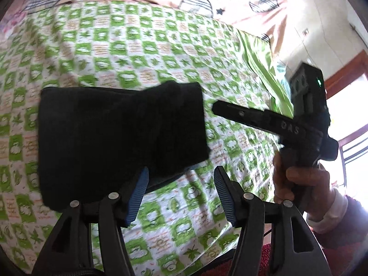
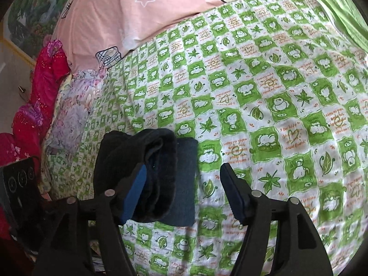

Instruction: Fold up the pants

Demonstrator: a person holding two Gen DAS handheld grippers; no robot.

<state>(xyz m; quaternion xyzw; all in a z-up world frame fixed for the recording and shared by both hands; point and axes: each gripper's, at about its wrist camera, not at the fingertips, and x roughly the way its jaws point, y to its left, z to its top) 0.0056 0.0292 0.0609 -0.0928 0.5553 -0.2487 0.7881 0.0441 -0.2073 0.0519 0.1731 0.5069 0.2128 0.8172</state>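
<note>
The black pants (image 1: 119, 135) lie folded into a compact stack on the green-and-white checked bedsheet (image 1: 142, 53). In the right wrist view the same stack (image 2: 149, 174) shows its rolled layers end on. My left gripper (image 1: 181, 184) is open, its left blue pad at the stack's near edge, holding nothing. My right gripper (image 2: 184, 179) is open too, its left pad against the stack's near end. In the left wrist view the right gripper (image 1: 260, 119) is seen side on, held by a hand, its tip just right of the stack.
A pink quilt (image 2: 138, 11) lies along the bed's far side. Red and floral bedding (image 2: 46, 87) is piled at the left. The sheet (image 2: 276, 115) stretches bare to the right of the stack. A window and door frame (image 1: 345, 105) stand beyond the bed's edge.
</note>
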